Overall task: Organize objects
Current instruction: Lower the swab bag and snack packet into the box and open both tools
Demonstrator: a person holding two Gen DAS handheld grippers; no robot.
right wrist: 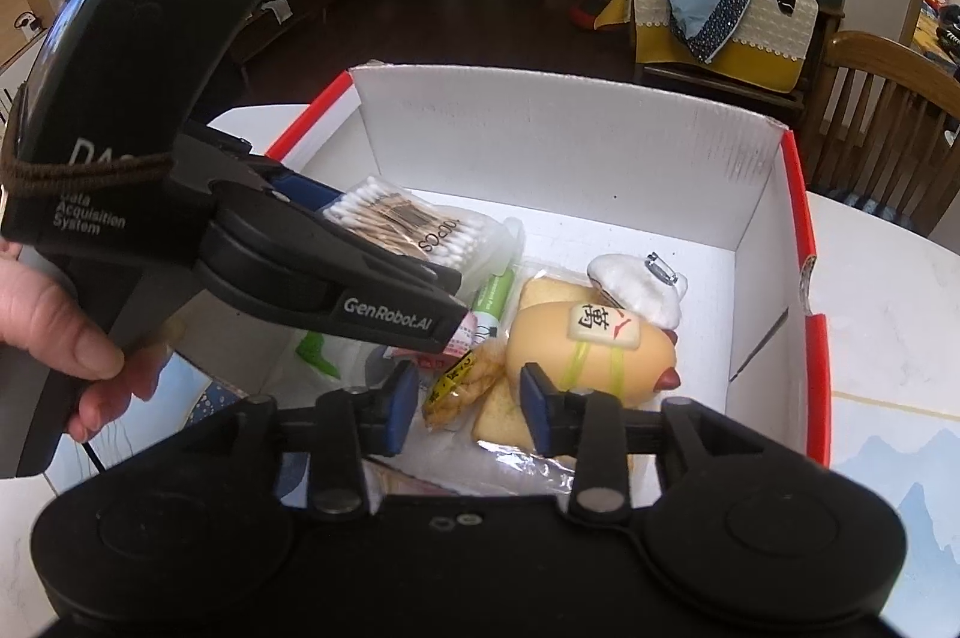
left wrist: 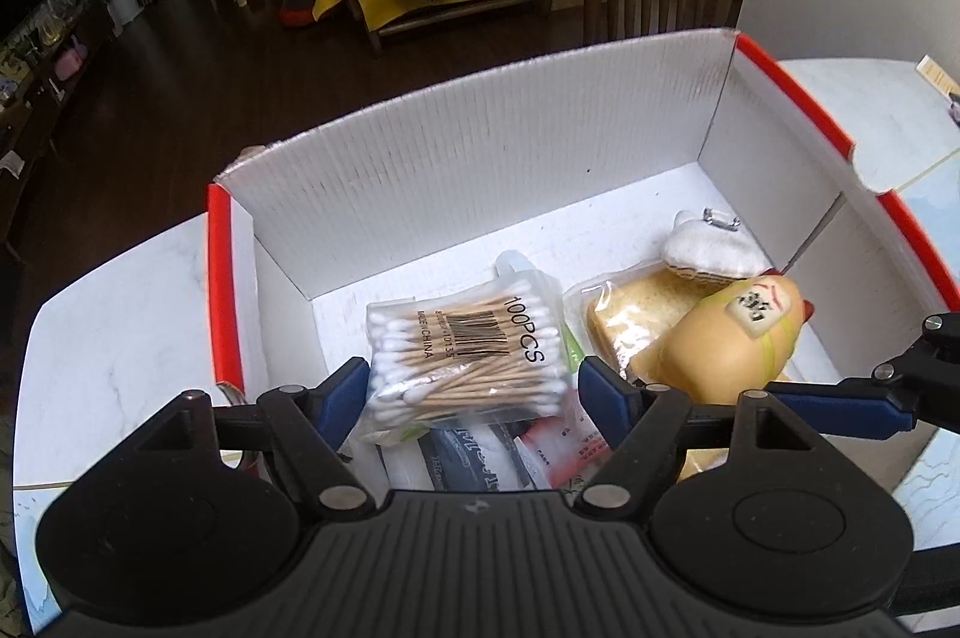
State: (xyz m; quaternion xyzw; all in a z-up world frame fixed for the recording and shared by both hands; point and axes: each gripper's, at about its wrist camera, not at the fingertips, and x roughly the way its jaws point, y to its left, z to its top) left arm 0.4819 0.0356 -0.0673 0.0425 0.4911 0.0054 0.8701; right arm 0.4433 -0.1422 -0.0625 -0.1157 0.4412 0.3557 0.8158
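Left tongs (left wrist: pixel 474 392) sit spread around the cotton swab pack (left wrist: pixel 465 356), which lies in the white box (left wrist: pixel 480 146) on the bench (left wrist: pixel 120 290). Right tongs (right wrist: pixel 468 407), partly spread and gripping nothing, hover over the snack packet (right wrist: pixel 459 386) beside the yellow toy (right wrist: pixel 588 356).

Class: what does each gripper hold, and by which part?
Nothing. The left gripper straddles the cotton swab pack without pressing it; the right gripper is open and empty.

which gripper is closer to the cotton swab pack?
Left. The left gripper straddles the cotton swab pack, a finger on each side; the right gripper hangs beside it, over the snack packets.
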